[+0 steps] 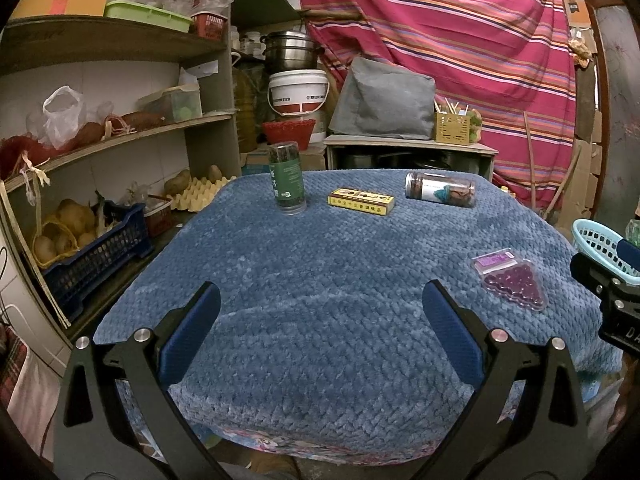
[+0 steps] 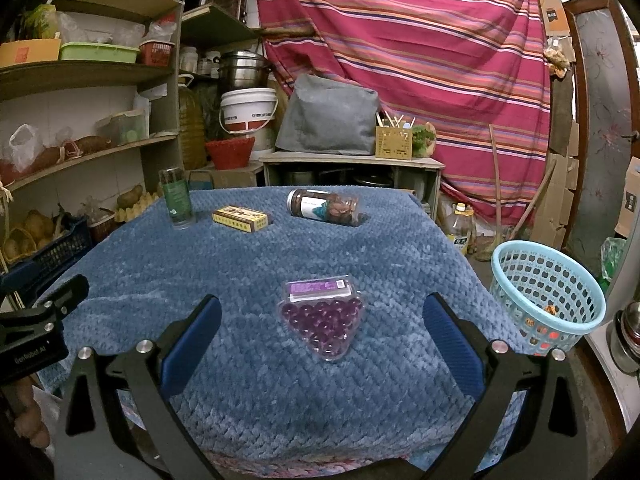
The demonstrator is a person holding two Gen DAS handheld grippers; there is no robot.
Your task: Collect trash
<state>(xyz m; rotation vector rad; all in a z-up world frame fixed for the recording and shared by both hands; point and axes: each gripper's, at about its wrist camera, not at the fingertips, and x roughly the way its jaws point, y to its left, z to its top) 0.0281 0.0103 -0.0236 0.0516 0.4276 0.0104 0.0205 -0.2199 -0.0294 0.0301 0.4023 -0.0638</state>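
Soft knit cloth, clear plastic and card on a storeroom table

A blue table cover (image 2: 360, 248) of thick, nubbly woven cloth, matt and plush, carries a glossy clear-plastic blister pack (image 2: 322, 318) of shiny purple beads, a printed yellow cardboard box (image 2: 240, 219) and two transparent plastic jars (image 1: 289, 178) (image 2: 324, 206). Beside the table stands a perforated light-blue plastic basket (image 2: 548, 296). The gripper fingers (image 2: 191, 344) wear blue textured pads on matt black frames.

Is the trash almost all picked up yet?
Not yet. The basket holds only a few scraps at the bottom. Both grippers, left and right, are open and empty. Still on the blanket: the green jar, yellow box, tipped jar and purple bead pack, nearest the right gripper.
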